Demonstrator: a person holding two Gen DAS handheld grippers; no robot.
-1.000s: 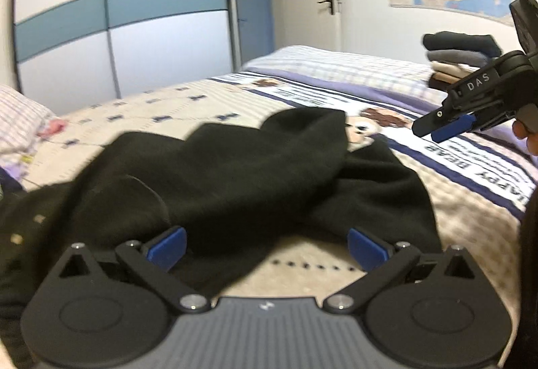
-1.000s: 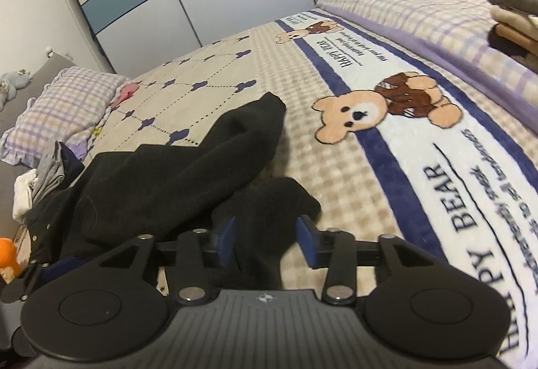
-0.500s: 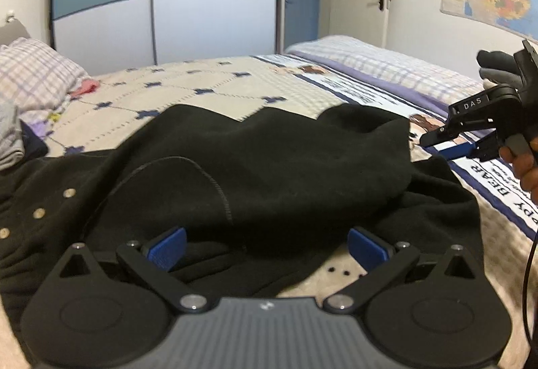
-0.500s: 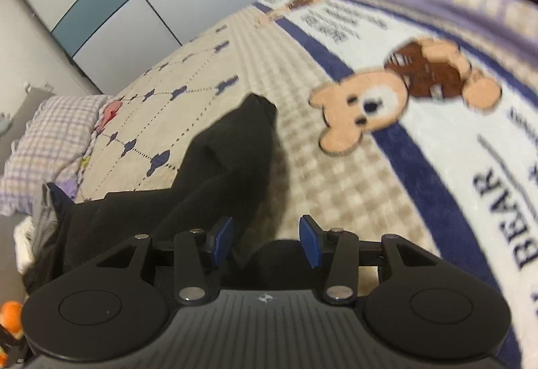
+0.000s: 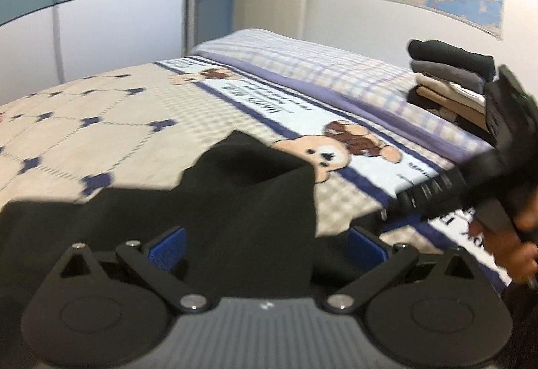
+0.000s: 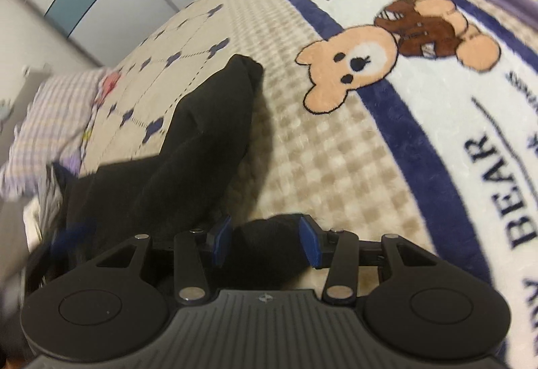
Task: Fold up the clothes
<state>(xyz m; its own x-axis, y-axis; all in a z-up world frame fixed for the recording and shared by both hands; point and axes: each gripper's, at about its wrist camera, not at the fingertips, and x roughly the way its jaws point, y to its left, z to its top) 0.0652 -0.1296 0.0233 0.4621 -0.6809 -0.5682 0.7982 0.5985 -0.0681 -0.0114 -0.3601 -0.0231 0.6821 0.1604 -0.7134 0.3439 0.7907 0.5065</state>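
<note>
In the left view, my left gripper (image 5: 265, 243) hung wide open over the black garment (image 5: 215, 200) on the bed (image 5: 134, 113). In the right view, my right gripper (image 6: 265, 243) held narrow jaws around a fold; I judged a firm pinch best before lifting.

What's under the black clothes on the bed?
The black garment lies on the bear-print blanket, whose beige checks show around its edges. Whatever sits beneath the middle of the cloth is covered and cannot be seen.
</note>
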